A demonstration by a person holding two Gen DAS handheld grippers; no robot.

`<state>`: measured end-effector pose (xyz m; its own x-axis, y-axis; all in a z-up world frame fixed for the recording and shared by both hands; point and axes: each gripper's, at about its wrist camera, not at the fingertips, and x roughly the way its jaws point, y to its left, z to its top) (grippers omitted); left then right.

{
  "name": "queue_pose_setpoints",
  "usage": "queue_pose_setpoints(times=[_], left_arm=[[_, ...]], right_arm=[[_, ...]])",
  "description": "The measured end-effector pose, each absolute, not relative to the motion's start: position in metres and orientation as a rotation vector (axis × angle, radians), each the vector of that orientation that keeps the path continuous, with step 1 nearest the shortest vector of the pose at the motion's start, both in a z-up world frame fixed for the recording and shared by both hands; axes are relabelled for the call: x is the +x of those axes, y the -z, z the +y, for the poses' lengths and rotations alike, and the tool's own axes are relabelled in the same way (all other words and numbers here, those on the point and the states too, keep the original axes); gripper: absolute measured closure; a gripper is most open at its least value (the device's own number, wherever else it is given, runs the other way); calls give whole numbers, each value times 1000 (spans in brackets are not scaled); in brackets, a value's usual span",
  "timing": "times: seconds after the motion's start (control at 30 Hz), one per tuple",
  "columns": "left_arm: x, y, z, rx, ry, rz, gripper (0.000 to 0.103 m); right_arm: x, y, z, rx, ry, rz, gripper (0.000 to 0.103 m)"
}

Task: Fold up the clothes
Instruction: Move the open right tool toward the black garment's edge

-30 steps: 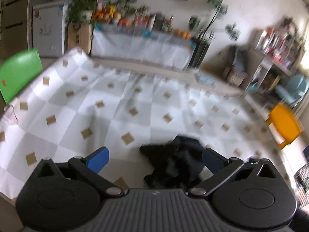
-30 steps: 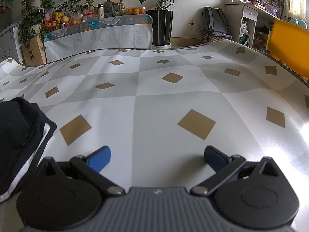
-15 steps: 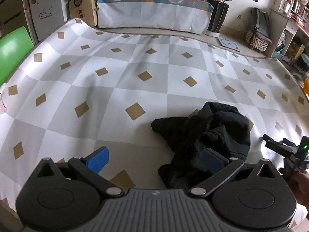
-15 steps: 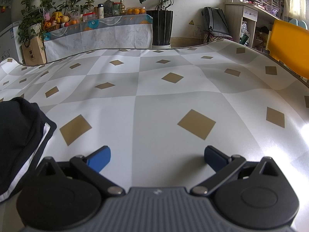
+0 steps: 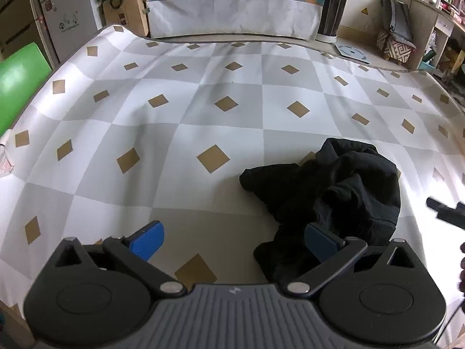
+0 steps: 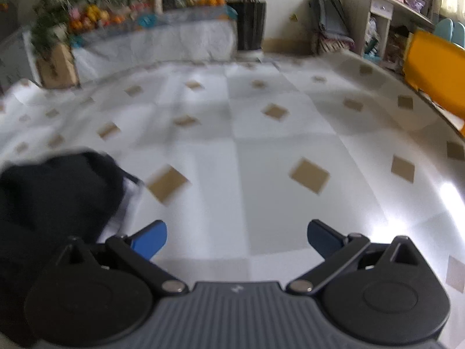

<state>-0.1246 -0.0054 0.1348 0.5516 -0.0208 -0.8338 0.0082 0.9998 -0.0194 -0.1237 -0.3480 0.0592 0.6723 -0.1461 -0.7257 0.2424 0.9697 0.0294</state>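
Black garment [image 5: 334,195] lies crumpled on the checked bench [image 5: 203,110], near my side. My left tool [image 5: 232,237] hovers spread wide and empty, one finger over the cloth; my right tool [image 6: 237,234] gapes empty beside it. I judge folding not yet begun: next I must find an edge and spread it flat.

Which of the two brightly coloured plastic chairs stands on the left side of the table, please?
The green plastic chair, at the table's left edge; the orange-yellow chair stands at the right edge.
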Motion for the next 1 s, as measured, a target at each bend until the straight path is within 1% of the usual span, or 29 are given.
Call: queue_pose_setpoints(times=[0.1,0.2,0.4,0.47,0.53,0.63,0.77,0.87,1.0], left_arm=[[-128,-137,-7,2,26,973,0],[-131,-139,-6,-8,41,965,0],[-132,-140,-1,-29,31,962,0],[-134,-140,0,-8,17,952,0],[-136,-140,1,4,16,952,0],[-140,-137,8,-58,31,984,0],[-149,-136,16,-161,48,954,0],[-150,-137,9,-114,26,936,0],[-144,-131,0,-56,-9,968,0]], right_arm=[[-138,-97,-331,181,201,737,0],[-152,-123,-314,201,149,701,0],[-170,-153,-278,227,157,793,0],[-184,-162,-271,254,145,776,0],[-197,-168,-267,281,123,747,0],[-208,-173,-268,340,103,719,0],[-199,-167,-277,391,122,762,1],[-193,-162,-280,418,132,786,2],[-188,-160,-275,409,112,778,2]])
